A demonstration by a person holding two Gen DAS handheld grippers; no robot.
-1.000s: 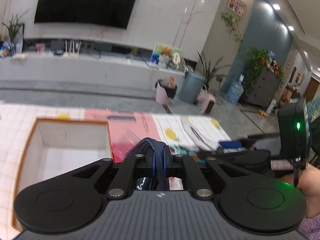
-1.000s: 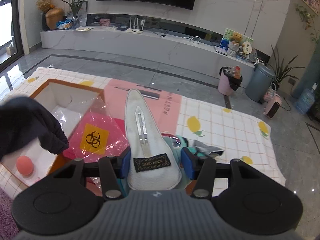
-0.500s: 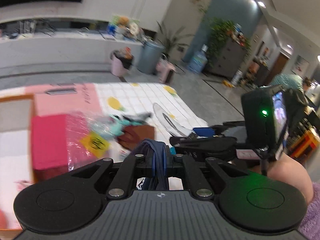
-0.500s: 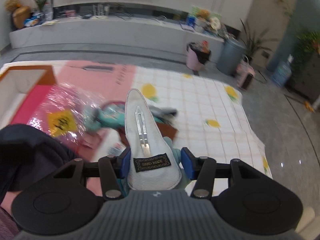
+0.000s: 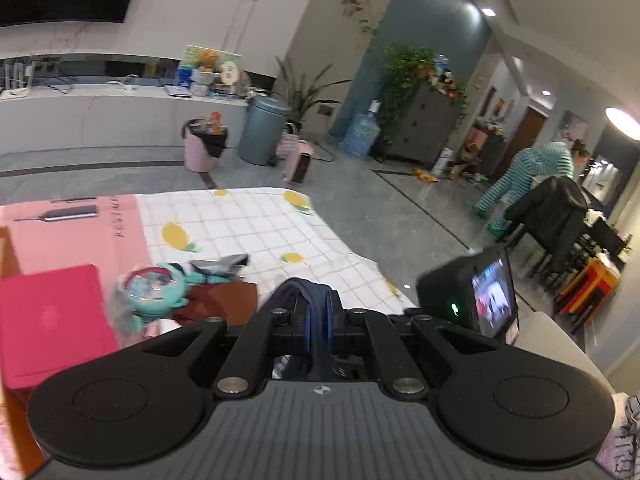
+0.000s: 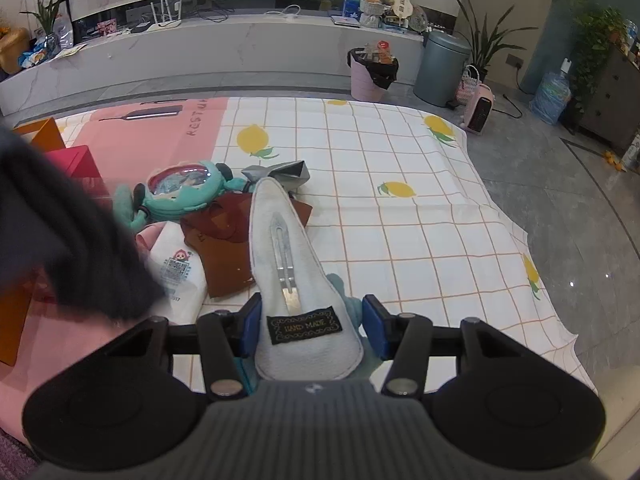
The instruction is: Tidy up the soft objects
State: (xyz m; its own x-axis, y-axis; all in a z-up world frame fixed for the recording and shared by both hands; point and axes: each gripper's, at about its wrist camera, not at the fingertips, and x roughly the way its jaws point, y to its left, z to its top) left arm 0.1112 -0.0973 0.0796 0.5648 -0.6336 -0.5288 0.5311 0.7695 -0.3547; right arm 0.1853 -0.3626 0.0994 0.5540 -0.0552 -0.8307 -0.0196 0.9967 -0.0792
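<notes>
While both claws are loaded over the checked lemon-print mat [image 6: 400,208], the biggest risk sits with the biggest cargo. That is the dark navy garment [image 5: 316,312], which the left claw [image 5: 318,322] pinches between nearly closed jaws. Only a thin fold is caught, and most of the cloth hangs below. In the right wrist view it is the blurred dark mass [image 6: 68,232] at the left edge. If that bulk drags across the pile on the mat, it could snag there, or the fold could slide out of the grip.

Next in size is the white felt case [image 6: 296,280] with a metal clip and a "HAND MADE" label. It lies between the blue pads of the right claw [image 6: 310,324], whose jaws stand partly apart. Whether the pads truly press on its sides I cannot tell. The left pad looks to be touching, while the right pad seems to stand a little clear. A loose hold, by my judgement, would let the case tip or slip forward.

Smaller still are the pieces waiting on the mat: a teal plush toy [image 6: 180,196], a brown pouch [image 6: 232,240] and a grey folded cloth [image 6: 284,174]. They overlap one another, so a claw coming down for one might scoop or shove its neighbour, possibly against the red box [image 5: 48,320] just beside them.
</notes>
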